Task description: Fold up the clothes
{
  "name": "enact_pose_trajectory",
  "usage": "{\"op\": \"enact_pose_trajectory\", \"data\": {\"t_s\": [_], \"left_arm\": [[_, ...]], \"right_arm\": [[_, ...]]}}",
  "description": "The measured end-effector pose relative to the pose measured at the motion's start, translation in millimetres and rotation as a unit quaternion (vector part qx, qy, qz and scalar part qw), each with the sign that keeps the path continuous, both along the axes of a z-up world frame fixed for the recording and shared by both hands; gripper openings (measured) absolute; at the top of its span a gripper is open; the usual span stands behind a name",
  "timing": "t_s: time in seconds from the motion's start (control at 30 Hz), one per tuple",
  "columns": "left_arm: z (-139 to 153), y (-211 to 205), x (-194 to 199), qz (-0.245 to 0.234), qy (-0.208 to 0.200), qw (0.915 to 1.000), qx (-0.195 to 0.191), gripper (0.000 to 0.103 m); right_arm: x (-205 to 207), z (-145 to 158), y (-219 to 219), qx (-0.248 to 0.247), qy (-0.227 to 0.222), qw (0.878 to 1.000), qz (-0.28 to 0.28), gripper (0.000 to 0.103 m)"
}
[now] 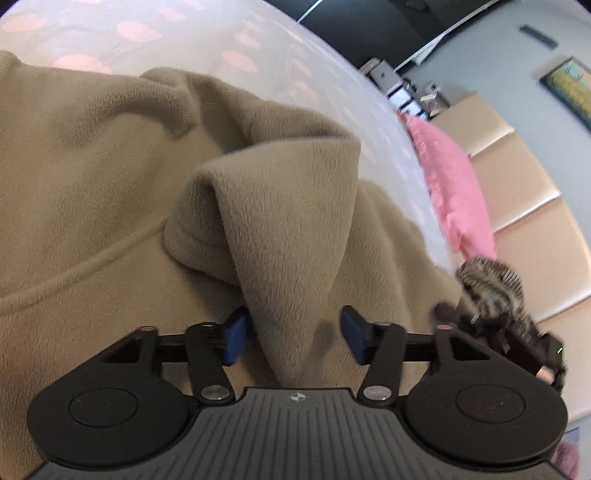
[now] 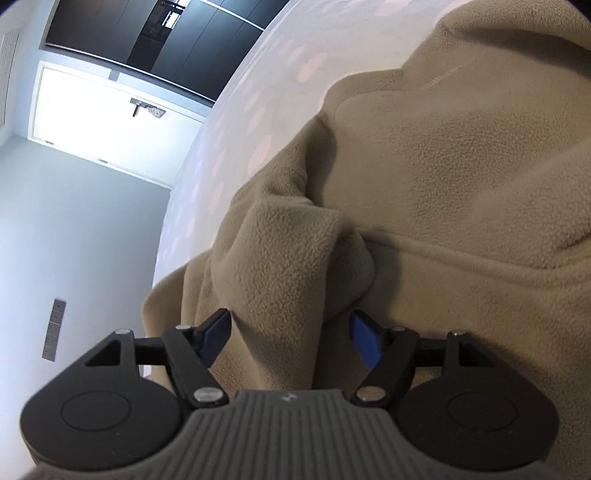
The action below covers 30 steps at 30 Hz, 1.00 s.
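Observation:
A tan fleece garment (image 1: 92, 177) lies spread on a white bedsheet with pink spots (image 1: 207, 33). My left gripper (image 1: 293, 338) is open, its blue pads apart, with a raised fold of the fleece (image 1: 288, 221) standing between them. My right gripper (image 2: 291, 338) is open too, its blue pads on either side of a bunched lump of the same fleece (image 2: 291, 258). The garment (image 2: 461, 166) fills most of the right wrist view. The other hand-held gripper (image 1: 517, 332) shows at the right edge of the left wrist view.
A pink pillow (image 1: 454, 184) lies at the bed's far right by a beige padded headboard (image 1: 535, 206). A picture (image 1: 570, 88) hangs on the grey wall. In the right wrist view a white door (image 2: 107, 122), dark cabinets (image 2: 155, 33) and a wall switch panel (image 2: 53, 328) show beyond the bed edge.

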<state>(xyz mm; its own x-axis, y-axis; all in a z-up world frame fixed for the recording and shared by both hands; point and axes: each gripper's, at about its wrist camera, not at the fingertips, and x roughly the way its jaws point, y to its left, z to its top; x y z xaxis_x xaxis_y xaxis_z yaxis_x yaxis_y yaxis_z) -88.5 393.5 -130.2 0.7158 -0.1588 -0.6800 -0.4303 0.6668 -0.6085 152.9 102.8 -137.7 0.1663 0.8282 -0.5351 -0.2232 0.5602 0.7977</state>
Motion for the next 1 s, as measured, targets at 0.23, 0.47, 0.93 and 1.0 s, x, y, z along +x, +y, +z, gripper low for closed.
{"op": "enact_pose_trajectory", "data": {"t_s": [0.23,0.47,0.93,1.0], "left_arm": [[-1,-19,-3,-0.003,0.017,0.9996,0.021,0.055],[-3,-15,-5,-0.001,0.016,0.9998,0.013,0.055],[-6,-6,-6,-0.001,0.012,0.9999,-0.003,0.052],[-3,-5,-9,0.005,0.011,0.9999,-0.002,0.052]], "right_arm": [[25,-12,-5,0.043,0.061,0.997,-0.032,0.083],[50,-25,0,0.093,0.132,0.985,-0.064,0.081],[69,-4,19,-0.005,-0.038,0.999,0.025,0.023],[68,3,19,-0.017,-0.043,0.999,0.027,0.035]]}}
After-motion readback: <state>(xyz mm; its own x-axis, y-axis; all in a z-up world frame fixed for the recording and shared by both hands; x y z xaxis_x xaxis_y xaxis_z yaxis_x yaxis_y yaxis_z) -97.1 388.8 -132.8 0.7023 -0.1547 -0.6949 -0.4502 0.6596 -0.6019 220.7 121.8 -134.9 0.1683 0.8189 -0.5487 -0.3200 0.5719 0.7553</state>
